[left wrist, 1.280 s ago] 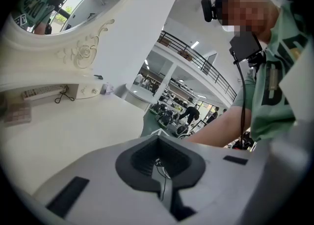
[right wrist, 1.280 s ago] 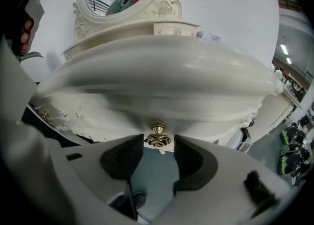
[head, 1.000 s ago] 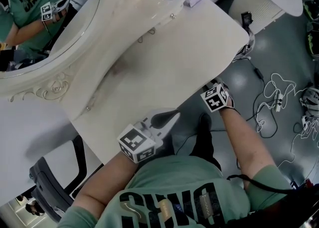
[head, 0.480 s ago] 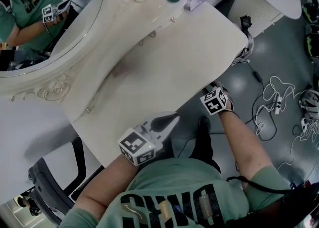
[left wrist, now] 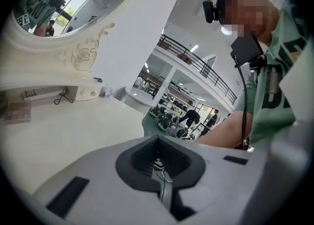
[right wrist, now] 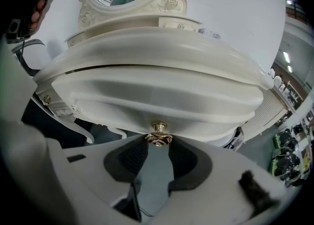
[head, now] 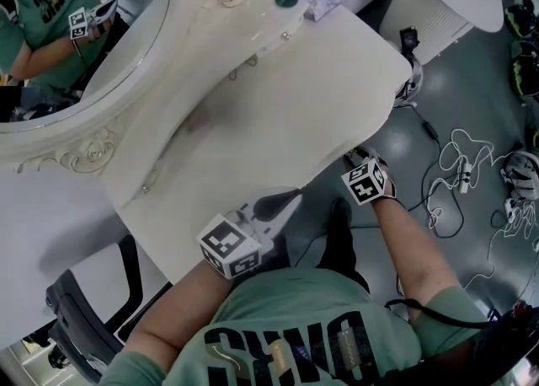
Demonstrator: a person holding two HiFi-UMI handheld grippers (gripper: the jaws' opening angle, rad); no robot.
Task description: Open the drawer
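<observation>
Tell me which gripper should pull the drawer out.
Right. The right gripper grips the gold knob on the drawer front; the left gripper, shut and empty, sits by the tabletop edge, away from it.

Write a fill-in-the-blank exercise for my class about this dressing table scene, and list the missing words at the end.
1. The fingers of the right gripper are closed on the ____ knob of the drawer.
2. The fingers of the left gripper are together and hold ____.
3. The person's reflection shows in the oval ____ above the dressing table.

Missing words: gold; nothing; mirror.
</observation>
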